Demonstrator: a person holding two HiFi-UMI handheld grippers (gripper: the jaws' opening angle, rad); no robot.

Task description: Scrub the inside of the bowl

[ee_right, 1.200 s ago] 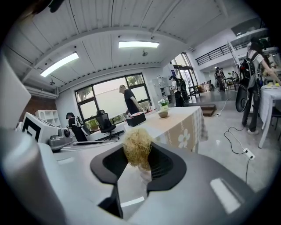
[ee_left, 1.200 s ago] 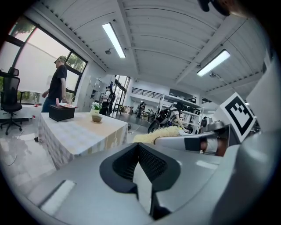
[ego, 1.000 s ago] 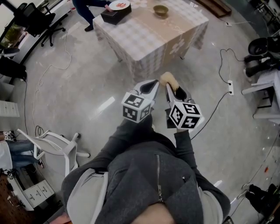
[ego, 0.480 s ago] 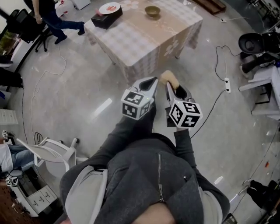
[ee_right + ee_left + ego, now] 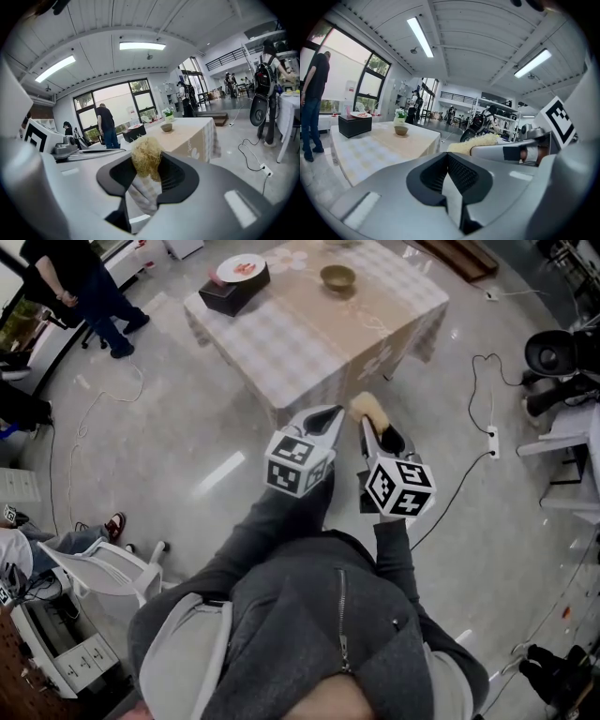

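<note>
your right gripper (image 5: 147,166) is clenched on a straw-coloured, fibrous scrubber (image 5: 367,411), a shaggy tuft poking out past its tips. your left gripper (image 5: 450,172) is clenched on nothing, jaws pressed together. the bowl (image 5: 337,277) is small, round and olive-brown. it sits upright on the beige runner of the checked tabletop (image 5: 281,334), at twelve o'clock from you, well apart from both grippers.

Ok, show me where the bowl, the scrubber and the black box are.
bowl (image 5: 337,277): head view, middle of the bowl.
scrubber (image 5: 146,157): right gripper view, middle of its fuzzy tuft.
black box (image 5: 225,302): head view, its dark side wall.
</note>
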